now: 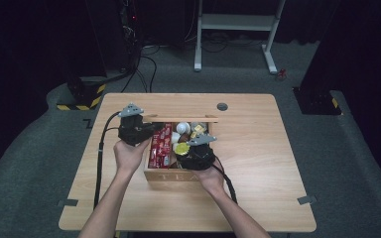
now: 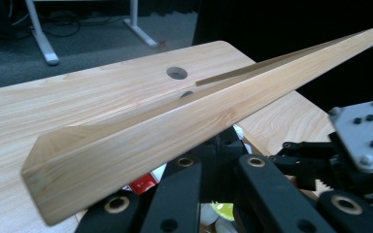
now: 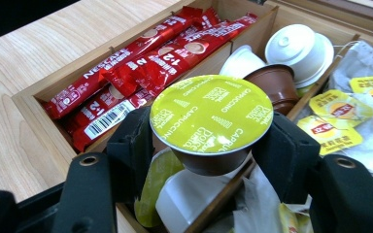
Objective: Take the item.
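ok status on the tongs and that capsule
Right tongs shut on the capsule, above the box. Left tongs shut, holding the lid up. Other capsules and sachets lie below.

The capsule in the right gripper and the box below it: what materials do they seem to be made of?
The capsule looks like a dark brown plastic cup under a thin, shiny yellow-green foil lid: the lid reflects light and carries printed text. The box appears to be light, unpainted wood with a matte finish: grain lines run along its walls. The right gripper is shut on the capsule.
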